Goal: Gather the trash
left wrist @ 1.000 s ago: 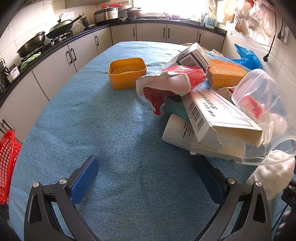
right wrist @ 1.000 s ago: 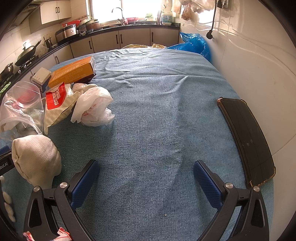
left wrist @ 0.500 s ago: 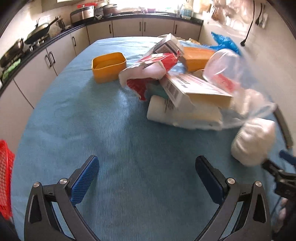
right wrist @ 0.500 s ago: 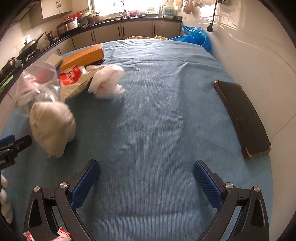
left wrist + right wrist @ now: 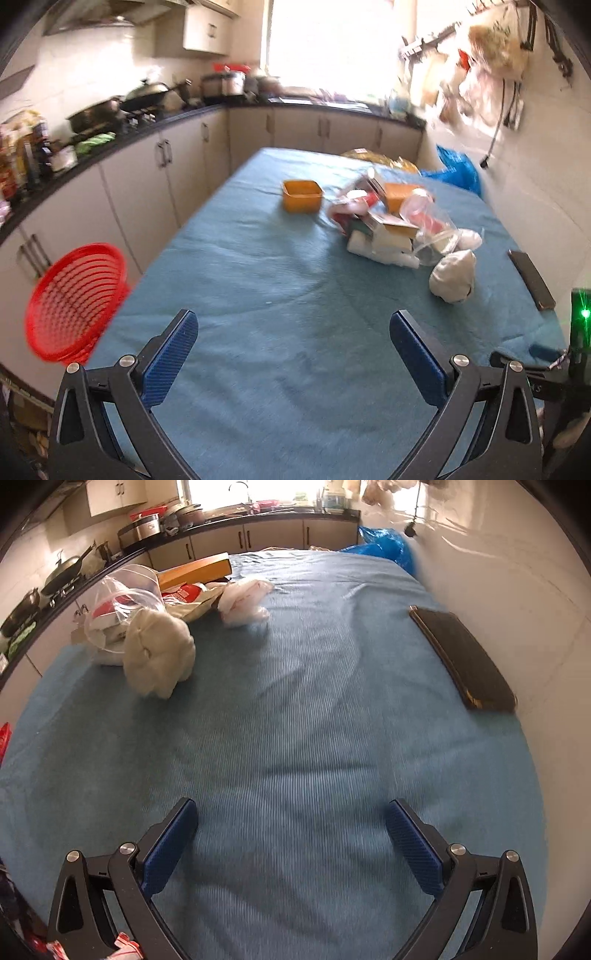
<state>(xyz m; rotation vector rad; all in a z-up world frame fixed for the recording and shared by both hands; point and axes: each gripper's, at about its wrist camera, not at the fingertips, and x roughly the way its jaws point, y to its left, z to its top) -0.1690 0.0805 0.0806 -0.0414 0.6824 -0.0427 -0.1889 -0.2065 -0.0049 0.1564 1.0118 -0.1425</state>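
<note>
A pile of trash (image 5: 384, 229) lies on the blue-covered table (image 5: 280, 295): cardboard boxes, a red-and-white wrapper, a clear plastic bag (image 5: 428, 221) and a crumpled white wad (image 5: 453, 275). The wad also shows in the right wrist view (image 5: 159, 657), beside the clear bag (image 5: 122, 602) and a crumpled white plastic bag (image 5: 243, 598). My left gripper (image 5: 293, 354) is open and empty, held above the table's near end, far back from the pile. My right gripper (image 5: 291, 842) is open and empty over bare cloth, right of the wad.
A red mesh basket (image 5: 74, 299) stands off the table's left edge. An orange tub (image 5: 301, 195) sits behind the pile. A black phone (image 5: 463, 657) lies by the right wall. A blue plastic bag (image 5: 384, 548) lies at the far right corner. Kitchen counters run along the left and back.
Both grippers have pulled back and up from the pile, which now looks smaller and farther away. The red basket has come into fuller view on the left. Both jaws stay open.
</note>
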